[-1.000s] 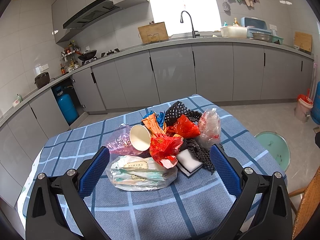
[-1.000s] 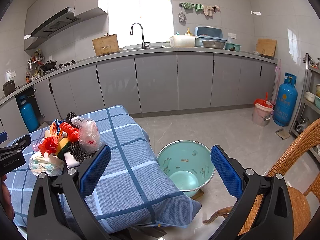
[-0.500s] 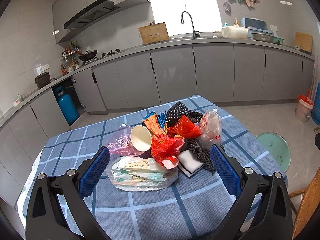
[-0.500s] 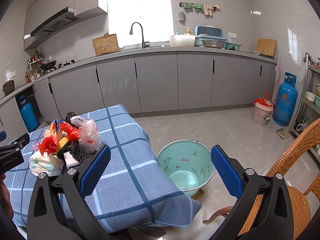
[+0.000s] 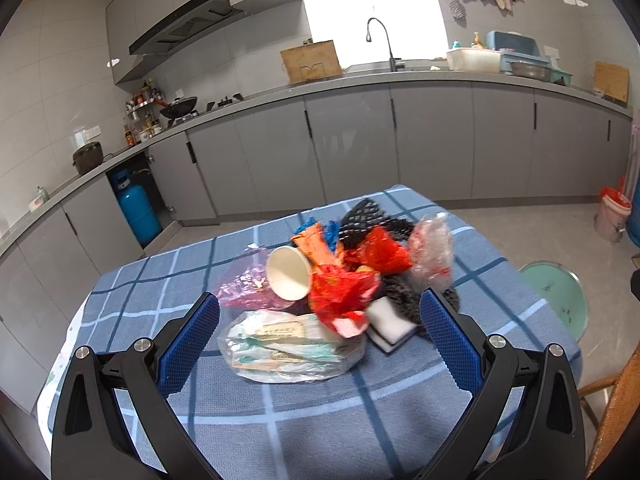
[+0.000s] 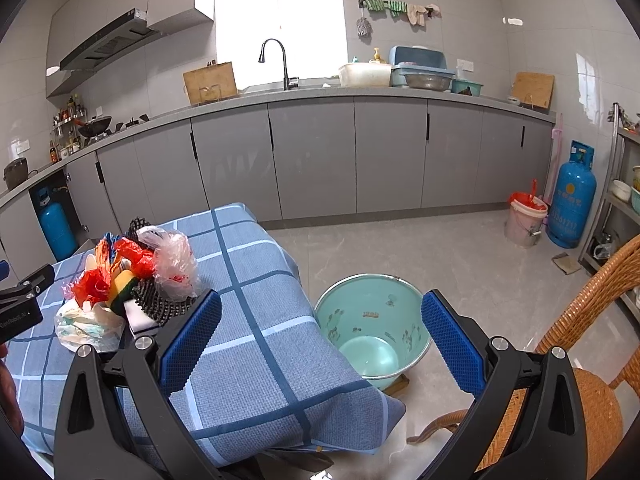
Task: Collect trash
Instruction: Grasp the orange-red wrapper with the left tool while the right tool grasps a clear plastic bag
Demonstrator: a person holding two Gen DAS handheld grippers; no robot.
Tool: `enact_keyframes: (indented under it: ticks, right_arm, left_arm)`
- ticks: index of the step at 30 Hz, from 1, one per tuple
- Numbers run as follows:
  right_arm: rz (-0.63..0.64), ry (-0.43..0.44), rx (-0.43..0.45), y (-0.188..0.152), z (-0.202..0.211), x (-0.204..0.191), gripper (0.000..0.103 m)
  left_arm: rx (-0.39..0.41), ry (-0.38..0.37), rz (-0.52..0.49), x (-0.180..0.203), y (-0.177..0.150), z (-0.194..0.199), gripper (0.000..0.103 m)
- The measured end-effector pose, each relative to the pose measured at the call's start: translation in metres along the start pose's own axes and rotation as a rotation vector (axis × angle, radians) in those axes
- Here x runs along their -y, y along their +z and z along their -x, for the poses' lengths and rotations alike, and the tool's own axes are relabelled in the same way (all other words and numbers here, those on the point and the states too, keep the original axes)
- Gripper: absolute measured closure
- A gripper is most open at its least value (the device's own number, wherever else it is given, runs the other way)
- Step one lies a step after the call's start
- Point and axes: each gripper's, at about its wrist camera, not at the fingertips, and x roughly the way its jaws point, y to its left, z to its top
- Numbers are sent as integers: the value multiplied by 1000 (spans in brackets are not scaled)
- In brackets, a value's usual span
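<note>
Trash pile [image 5: 340, 280] sits heaped mid-table on the blue checked tablecloth [image 5: 280, 412], everything bunched together so it can probably be cleared piece by piece from one spot. Left gripper [image 5: 320, 332] hovers low over the near side of the table with jaws spread wide, holding nothing; its blue pads frame the clear plastic packet [image 5: 288, 346] at the front of the heap, which looks like the easiest first pick since it lies flat and nearest. Behind the packet a white paper cup [image 5: 289, 274] lies on its side, mouth toward the camera, propped against red crumpled wrappers [image 5: 344, 296]; a white sponge block [image 5: 390, 322] touches the black mesh netting [image 5: 404, 296] to the right, and a clear crumpled bag [image 5: 432, 252] stands at the right edge of the pile. Right gripper [image 6: 320, 332] is also wide open and empty, aimed past the table corner at the teal basin [image 6: 370, 328] on the floor just beside the table, likely the drop target, so that hand seems parked near the bin. Basin looks empty apart from specks. Wicker chair [image 6: 592, 364] stands near the basin on the right. Loose films may snag together when lifted.
</note>
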Motion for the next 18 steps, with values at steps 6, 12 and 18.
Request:
enact_keyframes:
  ticks: [6,12,18]
  right_arm:
    - [18,15,-66,-9,-30,-10,5]
    - [56,41,-143,-18,-66,-29,5]
    - [95,55,-172,-18,-92,-46,5]
  left_arm:
    - [-82,84,71,-44,-10,-32,4]
    - [-164,118,109,-64,-19,-65,4]
    - [-175,53,106,-46,-7,-77,4]
